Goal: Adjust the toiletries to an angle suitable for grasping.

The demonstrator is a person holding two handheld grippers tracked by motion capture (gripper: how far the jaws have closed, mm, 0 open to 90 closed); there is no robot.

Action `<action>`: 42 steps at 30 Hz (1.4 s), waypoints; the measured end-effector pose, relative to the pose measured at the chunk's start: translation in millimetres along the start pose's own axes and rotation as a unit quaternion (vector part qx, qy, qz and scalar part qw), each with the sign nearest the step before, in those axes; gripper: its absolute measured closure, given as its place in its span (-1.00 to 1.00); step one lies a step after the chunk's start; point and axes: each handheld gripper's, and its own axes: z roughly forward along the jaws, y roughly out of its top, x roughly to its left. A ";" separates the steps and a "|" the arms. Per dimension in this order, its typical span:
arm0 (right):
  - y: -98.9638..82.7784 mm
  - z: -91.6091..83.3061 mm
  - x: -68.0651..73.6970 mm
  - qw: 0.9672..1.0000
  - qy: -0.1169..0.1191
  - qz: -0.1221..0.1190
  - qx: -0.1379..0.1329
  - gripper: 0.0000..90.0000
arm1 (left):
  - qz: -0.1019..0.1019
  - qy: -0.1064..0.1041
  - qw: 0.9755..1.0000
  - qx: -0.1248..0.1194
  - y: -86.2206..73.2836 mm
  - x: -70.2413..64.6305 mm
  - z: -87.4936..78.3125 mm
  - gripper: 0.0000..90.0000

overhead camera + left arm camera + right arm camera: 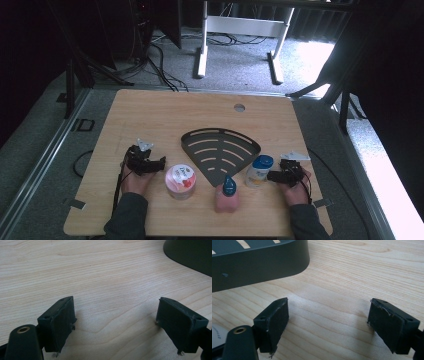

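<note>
**Both grippers rest open beside a fan-shaped tray**

A pale wooden table (150, 115) stands on a grey carpeted floor (240, 60), with the white legs of another desk (240, 27) and loose black cables (160, 65) beyond its far edge. At the middle of the table lies a dark fan-shaped slotted tray (220, 150), its point toward the person. Along the near side stand three items: a pink round tub (180, 181) with a printed lid at the left, a pink bottle with a blue cap (228, 195) just off the tray's point, and a white bottle with a blue lid (259, 171) just beside the tray's right corner.

The left gripper (159, 164) rests on the table just left of the pink round tub, apart from it, jaws pointing toward the tray. In the left gripper view its jaws stand wide with only bare wood between them, and the tray's dark edge shows at the top right.

The right gripper (272, 175) sits very close to the white bottle's right side; whether it touches cannot be told. In the right gripper view its jaws stand wide over bare wood, with the tray's rounded wall at the upper left. Nothing is held by either gripper.
</note>
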 end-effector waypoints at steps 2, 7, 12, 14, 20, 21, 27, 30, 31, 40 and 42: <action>0.0 0.0 0.0 1.000 0.000 0.000 0.000 -0.63 | 0.001 -0.001 1.000 0.000 0.1 0.2 0.1 -0.65; 0.1 0.0 -0.1 1.000 0.000 -0.001 0.000 -0.63 | 0.003 -0.003 1.000 0.000 -0.1 0.7 -0.9 -0.63; -0.2 -0.4 0.9 1.000 -0.003 0.002 0.000 -0.63 | 0.013 -0.015 1.000 0.015 0.9 -1.6 -8.4 -0.27; -0.4 -0.5 1.3 1.000 -0.004 0.004 0.000 -0.63 | 0.018 -0.017 1.000 0.017 0.9 -2.3 -9.7 -0.14; -0.5 -0.6 1.5 1.000 -0.005 0.005 0.000 -0.63 | 0.019 -0.019 0.999 0.018 1.1 -2.3 -11.1 -0.07; -0.5 -0.5 1.5 1.000 -0.005 0.005 0.000 -0.63 | 0.019 -0.021 0.999 0.017 1.3 -2.3 -11.9 -0.07; -0.7 -0.7 2.0 1.000 -0.007 0.006 -0.001 -0.62 | 0.025 -0.038 0.999 0.000 3.3 -6.0 -22.5 -0.07; -0.7 -0.7 2.0 1.000 -0.008 0.006 -0.001 -0.62 | 0.026 -0.040 0.999 -0.004 3.7 -7.4 -25.4 -0.06; -0.7 -0.7 2.0 1.000 -0.008 0.006 -0.001 -0.62 | 0.033 -0.050 0.998 -0.020 5.0 -11.0 -35.4 -0.05; -0.7 -0.6 2.0 1.000 -0.007 0.006 -0.001 -0.62 | 0.050 -0.072 0.995 -0.049 4.7 -19.5 -56.6 -0.02; -0.8 -0.6 2.0 1.000 -0.007 0.006 -0.001 -0.62 | 0.054 -0.075 0.994 -0.054 4.6 -21.1 -59.9 -0.02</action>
